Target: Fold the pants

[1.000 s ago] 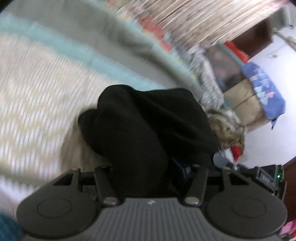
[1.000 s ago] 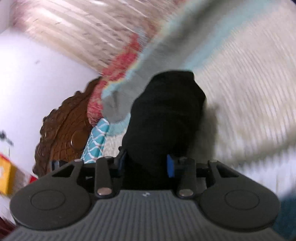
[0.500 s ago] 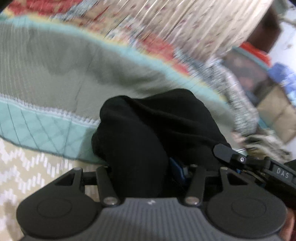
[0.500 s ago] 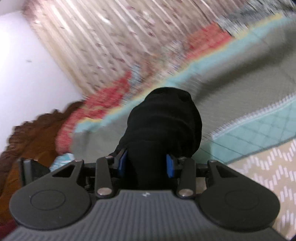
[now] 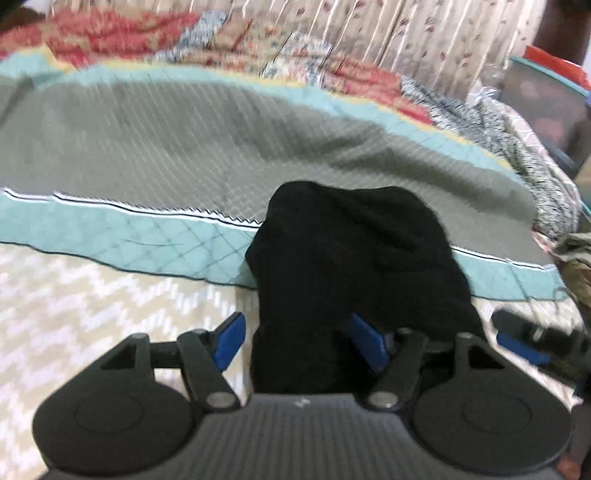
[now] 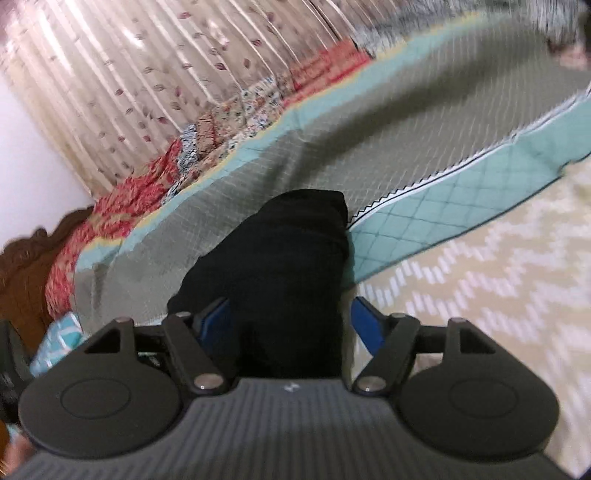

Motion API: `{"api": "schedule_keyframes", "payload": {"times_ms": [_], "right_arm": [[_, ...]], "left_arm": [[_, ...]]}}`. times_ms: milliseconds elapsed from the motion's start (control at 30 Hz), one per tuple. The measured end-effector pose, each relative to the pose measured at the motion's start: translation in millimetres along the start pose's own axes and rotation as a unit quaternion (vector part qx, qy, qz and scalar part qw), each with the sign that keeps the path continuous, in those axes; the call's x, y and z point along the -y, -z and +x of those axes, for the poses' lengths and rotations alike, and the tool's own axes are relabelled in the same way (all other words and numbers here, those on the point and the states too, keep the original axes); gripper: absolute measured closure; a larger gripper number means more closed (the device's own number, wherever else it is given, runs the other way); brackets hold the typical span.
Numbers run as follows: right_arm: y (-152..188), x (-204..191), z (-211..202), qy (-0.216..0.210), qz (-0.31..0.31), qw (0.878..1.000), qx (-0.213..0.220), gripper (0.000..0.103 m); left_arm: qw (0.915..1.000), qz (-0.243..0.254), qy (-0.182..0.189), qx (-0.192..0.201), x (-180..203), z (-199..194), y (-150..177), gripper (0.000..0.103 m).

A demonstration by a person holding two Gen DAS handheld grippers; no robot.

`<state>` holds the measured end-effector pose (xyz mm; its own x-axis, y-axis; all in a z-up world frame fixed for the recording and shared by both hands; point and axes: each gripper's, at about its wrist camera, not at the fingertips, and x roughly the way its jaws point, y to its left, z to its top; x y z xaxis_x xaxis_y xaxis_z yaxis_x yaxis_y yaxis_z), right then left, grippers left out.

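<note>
L gripper point(image 5: 301, 338) & R gripper point(image 6: 290, 323) – jaws opening, pads clear of black pants point(image 5: 354, 266) between.

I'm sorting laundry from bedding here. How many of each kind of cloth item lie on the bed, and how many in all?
Black pants: 1
Grey and teal quilt: 1
Cream zigzag bedspread: 1
Red floral blanket: 1
Total: 4

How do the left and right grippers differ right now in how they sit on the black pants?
In the left gripper, the black pants fabric lies against the right-side blue pad, with a gap at the other pad. In the right gripper, gaps show on both sides. The left views the bed roughly level; the right's view is tilted. Shared: both jaws are opening with the pants between them.
</note>
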<state>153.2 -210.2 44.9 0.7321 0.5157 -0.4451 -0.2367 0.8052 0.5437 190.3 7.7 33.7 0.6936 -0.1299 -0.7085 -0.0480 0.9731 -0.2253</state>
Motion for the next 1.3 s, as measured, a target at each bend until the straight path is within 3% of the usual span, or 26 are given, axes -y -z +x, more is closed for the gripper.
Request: {"api": "schedule_keyframes", "payload": {"times_ms": [133,267,367,433,567,767,967,1300], "right_arm": [[39.5,-10.2,-42.2,0.028,0.002,0.999,-0.024,0.029],[77.7,-19.2,-72.2,0.041,0.016,0.999,-0.024,0.016],[98.8,-28.9,-87.3,0.044,0.017,0.998,-0.037,0.015],[111.4,-35.9,-97.8,0.051,0.015,0.997,-0.049,0.012],[126.3,-47.9,-113.7,0.076,0.022,0.995,-0.058,0.008],[135.0,-66.5,-134.4,0.074,0.021,0.995,-0.058,0.002],[141.8,-79.1,-151.7,0.058,0.014,0.997,-0.058,0.000],[155.8,-92.0,-158.5,0.069,0.017,0.994,-0.080,0.000]], "left_arm": [[0.9992,0.033,-0.024,-0.004,10.9,-48.8,26.4,0.027],[0.9977,0.056,-0.033,-0.018,18.5,-91.3,58.7,0.016],[0.9968,0.068,-0.037,-0.019,21.9,-119.7,79.1,0.011],[0.9967,0.066,-0.044,-0.020,23.1,-132.5,87.2,0.000],[0.9966,0.066,-0.048,-0.012,21.7,-164.7,105.3,0.000],[0.9969,0.058,-0.053,-0.003,16.8,-197.4,121.2,0.000],[0.9961,0.057,-0.068,0.003,13.0,-213.4,130.5,0.000],[0.9910,0.066,-0.113,0.028,7.8,-226.5,141.4,0.000]]}}
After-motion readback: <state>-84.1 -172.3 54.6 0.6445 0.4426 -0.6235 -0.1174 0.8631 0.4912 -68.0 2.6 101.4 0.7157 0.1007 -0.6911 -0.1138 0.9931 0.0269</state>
